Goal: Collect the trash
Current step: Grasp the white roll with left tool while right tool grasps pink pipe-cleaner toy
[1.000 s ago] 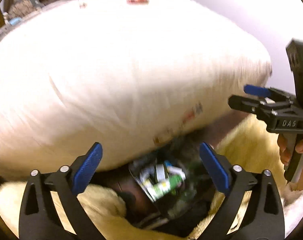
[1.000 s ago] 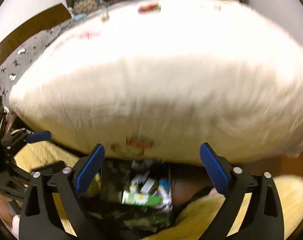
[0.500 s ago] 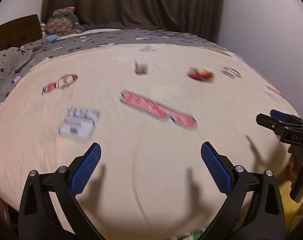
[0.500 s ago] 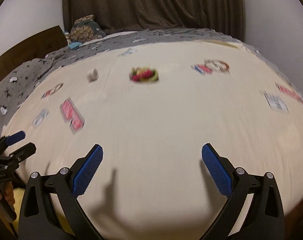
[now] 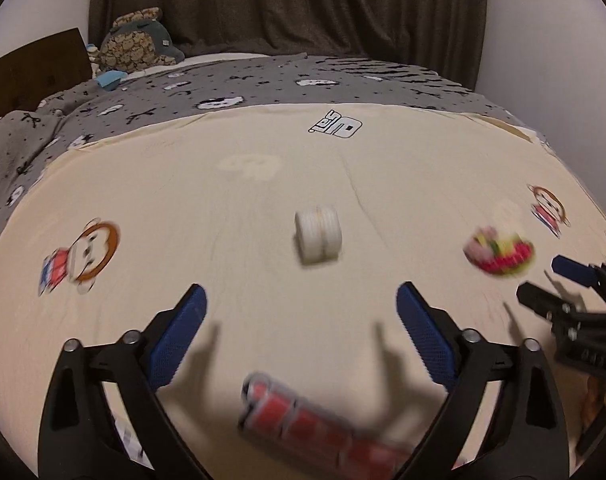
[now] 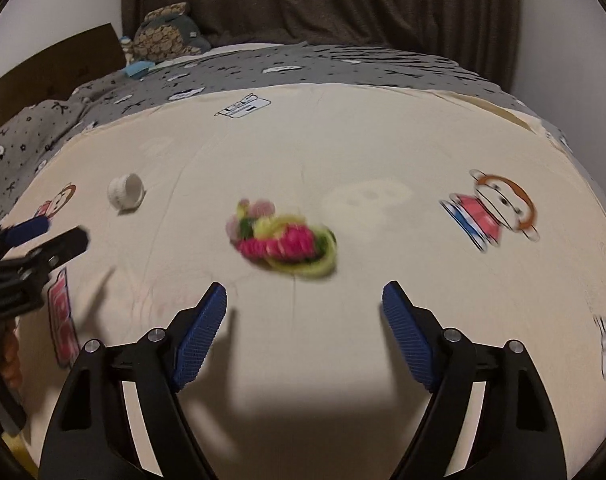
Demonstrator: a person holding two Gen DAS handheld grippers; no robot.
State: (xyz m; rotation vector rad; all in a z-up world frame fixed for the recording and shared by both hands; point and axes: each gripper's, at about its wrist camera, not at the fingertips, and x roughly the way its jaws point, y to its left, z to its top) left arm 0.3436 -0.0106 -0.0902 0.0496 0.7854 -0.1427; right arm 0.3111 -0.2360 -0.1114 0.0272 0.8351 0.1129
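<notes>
A small white cup-like piece of trash (image 5: 318,235) lies on its side on the cream bedsheet (image 5: 263,176), ahead of my open, empty left gripper (image 5: 301,328). It also shows in the right wrist view (image 6: 126,192) at the left. A crumpled pink, yellow and green wrapper (image 6: 283,240) lies ahead of my open, empty right gripper (image 6: 303,320); in the left wrist view the wrapper (image 5: 501,252) is at the right, near the right gripper (image 5: 559,286). The left gripper (image 6: 43,236) shows at the left of the right wrist view.
The sheet carries printed cartoon monkeys (image 6: 491,216) and a red printed label (image 5: 315,428). A grey patterned duvet (image 5: 223,88) covers the far half of the bed. A plush toy (image 5: 139,46) sits by the dark headboard (image 5: 35,68). Dark curtains (image 5: 287,8) hang behind.
Both views rose from the bin of trash below the bed edge up over the bed top. The white cup and the wrapper came closer in view. Both grippers stayed open.
</notes>
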